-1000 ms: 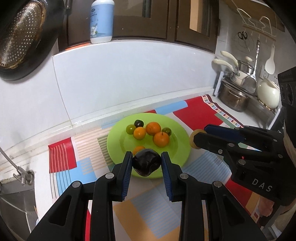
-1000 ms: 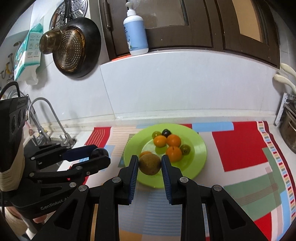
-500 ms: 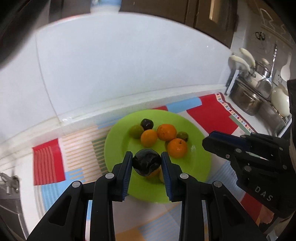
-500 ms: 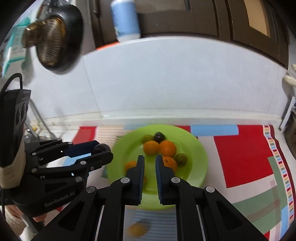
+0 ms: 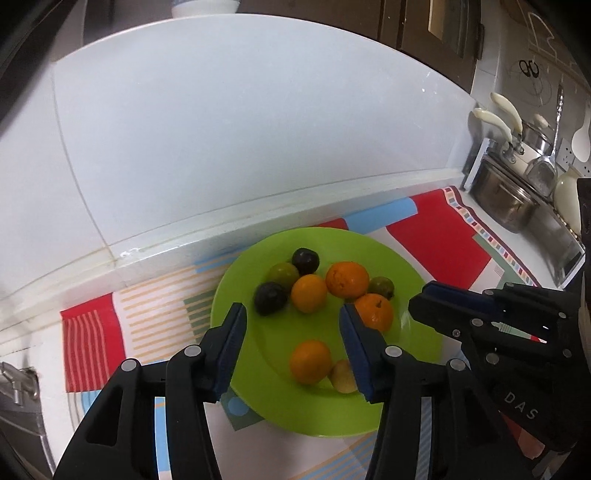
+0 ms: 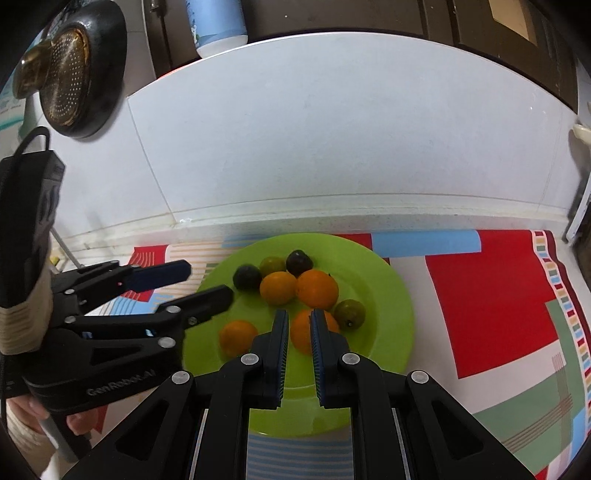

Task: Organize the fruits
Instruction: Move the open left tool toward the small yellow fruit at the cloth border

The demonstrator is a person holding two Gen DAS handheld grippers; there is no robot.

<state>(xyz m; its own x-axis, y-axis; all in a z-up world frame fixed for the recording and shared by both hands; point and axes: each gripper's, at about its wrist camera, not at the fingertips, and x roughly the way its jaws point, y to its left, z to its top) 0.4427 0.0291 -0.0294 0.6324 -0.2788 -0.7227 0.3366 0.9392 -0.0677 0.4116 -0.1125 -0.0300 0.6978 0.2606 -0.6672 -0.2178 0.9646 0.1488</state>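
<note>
A green plate (image 5: pixel 417 350) (image 6: pixel 388 295) on a patterned mat holds several oranges, two green fruits, two dark plums and a small brownish fruit (image 5: pixel 342 376). One dark plum (image 5: pixel 270 298) (image 6: pixel 246 277) lies at the plate's left, beside an orange (image 5: pixel 308 293). My left gripper (image 5: pixel 293 314) is open and empty, just above the plate. My right gripper (image 6: pixel 298 318) is nearly shut with nothing between its pads, over the plate's front, just before an orange (image 6: pixel 303 332).
A white tiled wall (image 5: pixel 221 129) rises behind the plate. Pots and utensils (image 5: pixel 517 177) stand at the right. A pan with a strainer (image 6: pixel 70 74) hangs at upper left, and a blue-white bottle (image 6: pixel 218 26) stands on the ledge.
My left gripper opened and the dark plum now lies on the plate. My right gripper let go of the brownish fruit, which now lies on the plate, and its jaws closed.
</note>
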